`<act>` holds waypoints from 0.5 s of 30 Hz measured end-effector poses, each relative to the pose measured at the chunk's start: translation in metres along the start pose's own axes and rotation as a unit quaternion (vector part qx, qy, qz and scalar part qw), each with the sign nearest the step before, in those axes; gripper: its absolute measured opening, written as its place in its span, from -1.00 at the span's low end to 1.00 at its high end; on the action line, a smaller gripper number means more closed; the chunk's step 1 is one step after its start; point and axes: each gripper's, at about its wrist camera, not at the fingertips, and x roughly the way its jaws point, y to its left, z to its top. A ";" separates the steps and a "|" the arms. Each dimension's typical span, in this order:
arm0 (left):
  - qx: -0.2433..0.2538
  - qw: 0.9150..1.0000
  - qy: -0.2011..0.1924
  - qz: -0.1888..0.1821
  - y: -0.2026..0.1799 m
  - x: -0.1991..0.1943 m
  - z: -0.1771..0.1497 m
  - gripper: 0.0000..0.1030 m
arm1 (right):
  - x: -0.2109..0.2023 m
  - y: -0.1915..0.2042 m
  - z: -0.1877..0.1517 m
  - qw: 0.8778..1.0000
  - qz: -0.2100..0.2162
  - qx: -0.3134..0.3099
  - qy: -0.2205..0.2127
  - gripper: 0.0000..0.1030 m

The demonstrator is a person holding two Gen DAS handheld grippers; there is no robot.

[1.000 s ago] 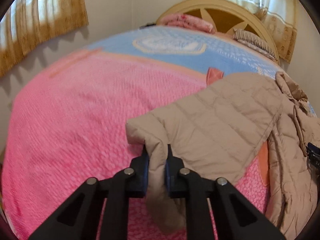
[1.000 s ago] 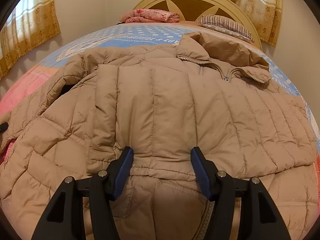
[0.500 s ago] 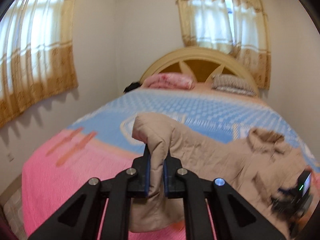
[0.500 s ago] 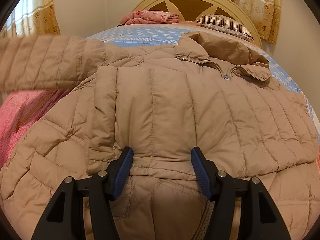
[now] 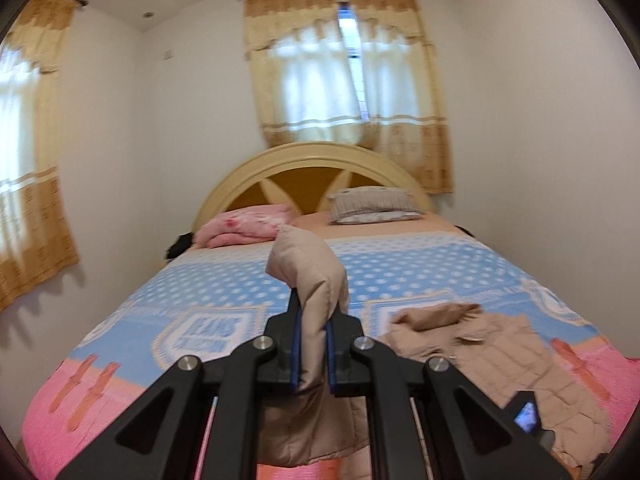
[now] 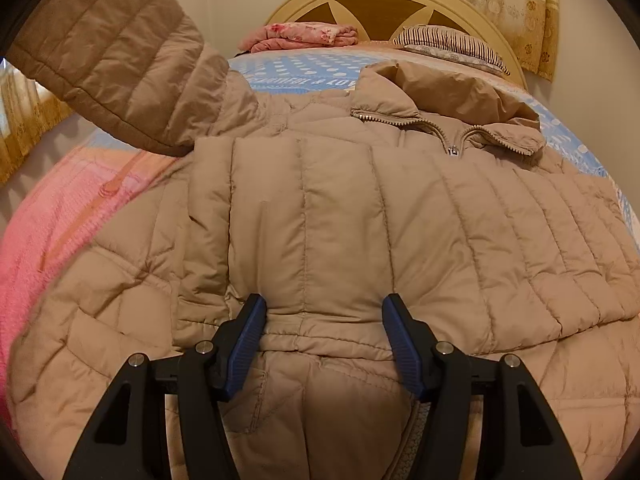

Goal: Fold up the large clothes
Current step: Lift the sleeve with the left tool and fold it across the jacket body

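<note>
Beige quilted jacket [image 6: 360,220], sleeve [image 5: 316,280] raised, zipper [image 6: 452,148] closed

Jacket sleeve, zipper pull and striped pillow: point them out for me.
jacket sleeve [image 5: 316,276]: left wrist view, on the cuff end above the clamped jaws.
zipper pull [image 6: 453,151]: right wrist view, on the metal tab below the collar.
striped pillow [image 5: 372,204]: left wrist view, on its front face.
</note>
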 end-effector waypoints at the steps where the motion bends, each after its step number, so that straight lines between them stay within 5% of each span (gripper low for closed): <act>1: 0.007 1.000 0.000 -0.007 -0.007 0.000 0.001 -0.80 | -0.006 -0.001 0.001 1.000 0.005 0.008 -0.001 0.19; 7: 0.042 0.997 0.008 -0.064 -0.061 0.013 0.005 -0.80 | -0.054 -0.013 -0.003 0.999 0.014 0.026 -0.026 0.19; 15: 0.057 0.989 0.052 -0.125 -0.157 0.058 -0.018 -0.80 | -0.097 -0.059 -0.049 0.997 0.014 0.069 -0.027 0.20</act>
